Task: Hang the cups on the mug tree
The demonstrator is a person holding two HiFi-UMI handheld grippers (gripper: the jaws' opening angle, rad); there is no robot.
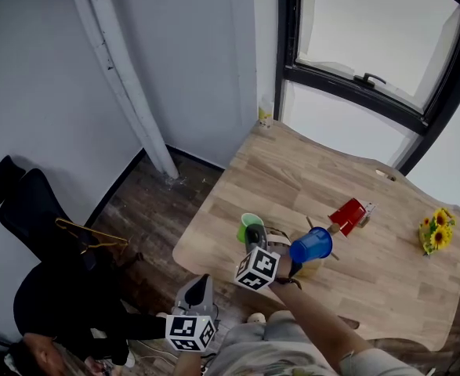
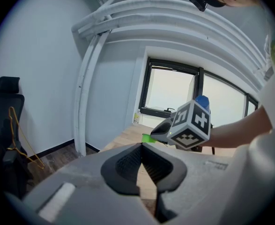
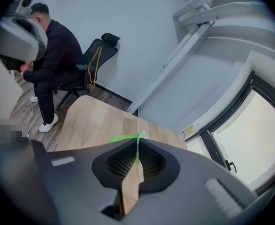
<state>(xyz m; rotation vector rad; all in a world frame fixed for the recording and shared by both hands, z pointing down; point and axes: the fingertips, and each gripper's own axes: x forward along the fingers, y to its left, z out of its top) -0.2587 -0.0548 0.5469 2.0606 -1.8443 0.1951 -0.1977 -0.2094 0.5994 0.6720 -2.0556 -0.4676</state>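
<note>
Wooden table (image 1: 386,241) sits below a dark-framed window (image 1: 371,45), with plank floor (image 1: 151,218) to its left. A black office chair (image 1: 26,210) stands off the table's left side. A seated person (image 3: 53,60) in dark clothes is just beside it.

Mug tree (image 1: 308,269) stands near the table's front edge. Blue cup (image 1: 311,245) hangs on it, on the near side. Red cup (image 1: 349,214) sits tilted on a peg at the far right.

Right gripper (image 3: 137,146) is clenched on the thin rim of the green cup (image 1: 250,227), pads pressing the wall from both sides. The cup is held just left of the tree, near the table's left corner.

Left gripper (image 2: 142,146) is low, off the table's front edge. Its jaws are together with nothing between them.

Small sunflower bunch (image 1: 437,229) at the table's right edge.
</note>
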